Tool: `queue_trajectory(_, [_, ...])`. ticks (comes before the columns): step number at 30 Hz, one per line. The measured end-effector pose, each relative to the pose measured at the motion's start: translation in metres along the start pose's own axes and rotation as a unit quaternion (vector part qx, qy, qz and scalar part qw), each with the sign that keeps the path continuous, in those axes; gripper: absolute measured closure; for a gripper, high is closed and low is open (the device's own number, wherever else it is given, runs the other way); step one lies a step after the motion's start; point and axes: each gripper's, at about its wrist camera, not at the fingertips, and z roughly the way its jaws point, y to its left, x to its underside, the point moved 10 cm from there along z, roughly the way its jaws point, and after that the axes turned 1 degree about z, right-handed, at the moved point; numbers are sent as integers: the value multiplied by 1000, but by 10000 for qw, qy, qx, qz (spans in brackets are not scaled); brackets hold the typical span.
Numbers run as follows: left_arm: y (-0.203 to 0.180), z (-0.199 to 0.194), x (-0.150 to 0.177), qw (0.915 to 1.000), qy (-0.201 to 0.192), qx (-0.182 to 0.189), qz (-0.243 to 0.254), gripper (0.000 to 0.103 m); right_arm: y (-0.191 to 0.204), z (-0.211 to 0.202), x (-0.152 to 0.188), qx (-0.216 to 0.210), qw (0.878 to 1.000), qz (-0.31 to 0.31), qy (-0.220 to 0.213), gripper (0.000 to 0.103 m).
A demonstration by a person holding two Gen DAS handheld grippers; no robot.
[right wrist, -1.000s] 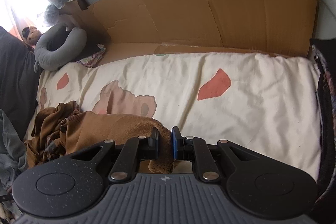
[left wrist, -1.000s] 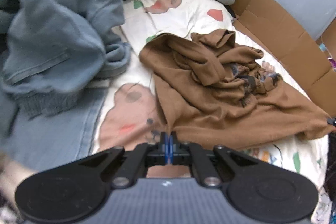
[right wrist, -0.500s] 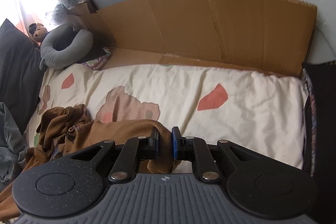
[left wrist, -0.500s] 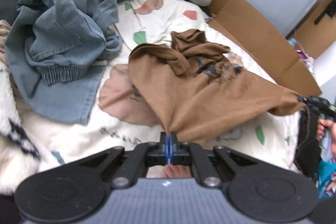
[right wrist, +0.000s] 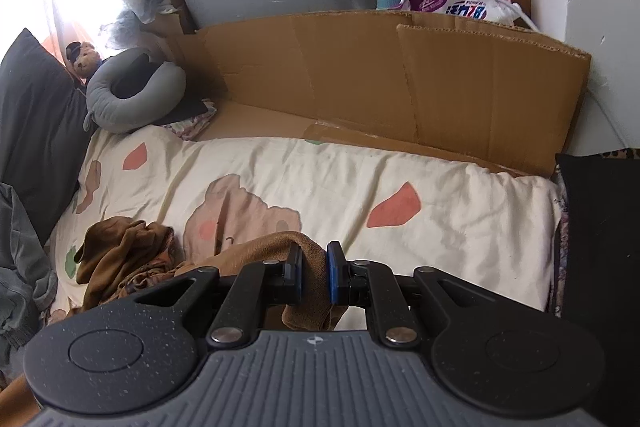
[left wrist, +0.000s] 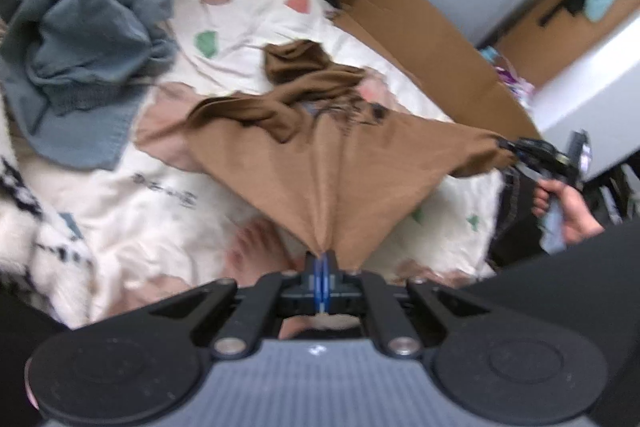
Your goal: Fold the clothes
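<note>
The brown garment (left wrist: 320,167) stretches from the left gripper (left wrist: 322,269), clamped on it at bottom centre, to the right gripper (right wrist: 314,273), likewise clamped, mid-right.

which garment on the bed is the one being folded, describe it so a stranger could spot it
Start from the cream bedspread with pink and green patches. At its middle lies the brown shirt, one corner pinched by the left gripper, another by the right gripper. Unlike the crumpled blue-grey clothes heaped beside it, it is tan and pulled taut.
</note>
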Motion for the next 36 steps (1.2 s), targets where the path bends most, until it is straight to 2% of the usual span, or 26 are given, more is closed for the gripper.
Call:
queue_trajectory(5, [-26,2,2,9985,77,531,99,102,-20,-2,-3,215,9997,46,-57,92])
queue_trajectory(9, [-36,9,-1,9970,153,697,297,102,-38,6,-1,368,9993,40,-4,92])
queue_trajectory(12, [-27,21,-9,9977,194,525,381,101,-48,15,4,454,9990,16,43,92])
queue_trajectory(16, [-8,38,-24,9982,182,128,559,92,-57,25,10,517,9986,70,80,92])
queue_trajectory(20, [15,59,-43,9967,176,-209,761,90,-66,35,17,557,9982,181,114,92])
queue_trajectory(26, [35,89,-73,9944,83,-480,936,69,-75,40,26,633,9975,279,108,91])
queue_trajectory(29, [42,107,-84,9929,101,-567,1043,63,-79,40,29,706,9969,325,86,90])
queue_trajectory(32, [49,126,-94,9909,118,-641,1176,53,-83,39,32,780,9962,371,63,82])
queue_trajectory(35, [53,151,-102,9873,184,-668,1432,48,-88,38,35,854,9955,417,41,78])
queue_trajectory(36, [55,160,-104,9860,223,-670,1511,48,-89,37,37,878,9951,445,37,68])
